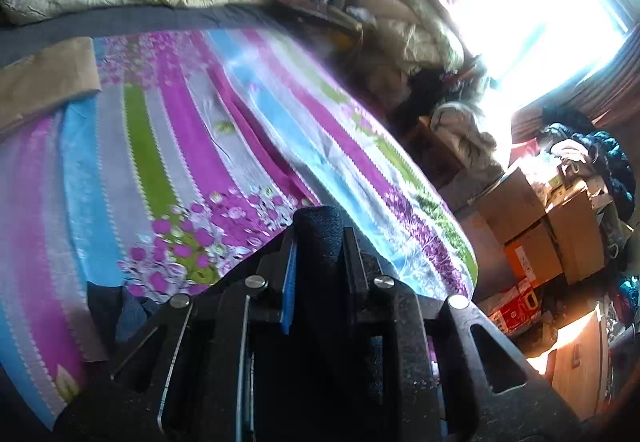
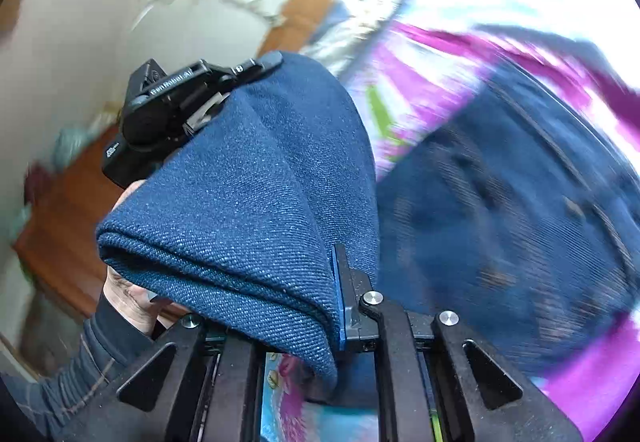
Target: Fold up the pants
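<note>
The pants [image 2: 248,202] I hold are dark blue denim, a coarse twill weave with a matt, speckled face. My right gripper [image 2: 336,306] is matt black plastic, finely grained, with bright polished metal screw heads and a blue rubbery pad. My left gripper [image 1: 316,238] has the same grainy black finish. The bedsheet [image 1: 192,130] is smooth cloth with a slight sheen. At three o'clock in the left view, cardboard boxes [image 1: 560,226] look dull and papery.
</note>
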Action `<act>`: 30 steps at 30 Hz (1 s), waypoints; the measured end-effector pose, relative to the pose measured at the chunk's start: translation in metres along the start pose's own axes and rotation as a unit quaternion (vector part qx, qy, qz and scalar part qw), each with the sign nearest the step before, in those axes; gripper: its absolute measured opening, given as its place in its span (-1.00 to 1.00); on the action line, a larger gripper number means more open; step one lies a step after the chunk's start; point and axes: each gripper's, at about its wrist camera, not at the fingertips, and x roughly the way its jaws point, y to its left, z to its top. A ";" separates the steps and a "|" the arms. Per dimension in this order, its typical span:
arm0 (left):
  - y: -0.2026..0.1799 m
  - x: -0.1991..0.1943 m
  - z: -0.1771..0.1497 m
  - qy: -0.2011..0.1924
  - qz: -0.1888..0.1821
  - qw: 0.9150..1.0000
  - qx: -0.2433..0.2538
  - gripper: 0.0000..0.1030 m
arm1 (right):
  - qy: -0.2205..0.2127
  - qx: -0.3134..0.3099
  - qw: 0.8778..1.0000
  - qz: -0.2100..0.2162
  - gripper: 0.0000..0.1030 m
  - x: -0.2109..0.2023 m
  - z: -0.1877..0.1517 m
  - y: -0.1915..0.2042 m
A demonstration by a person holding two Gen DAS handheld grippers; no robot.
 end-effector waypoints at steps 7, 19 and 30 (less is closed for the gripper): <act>-0.035 0.132 -0.030 0.107 0.036 0.994 0.012 -0.45 | 0.041 0.034 0.998 -0.038 -0.54 -0.020 -0.002 -0.051; -0.051 0.143 -0.034 0.114 0.040 0.993 0.003 -0.26 | -0.025 0.073 0.995 -0.059 -0.45 -0.092 0.034 -0.062; -0.031 0.075 -0.053 0.050 0.071 0.996 -0.011 -0.06 | 0.003 0.017 0.997 -0.079 -0.35 -0.105 0.051 -0.076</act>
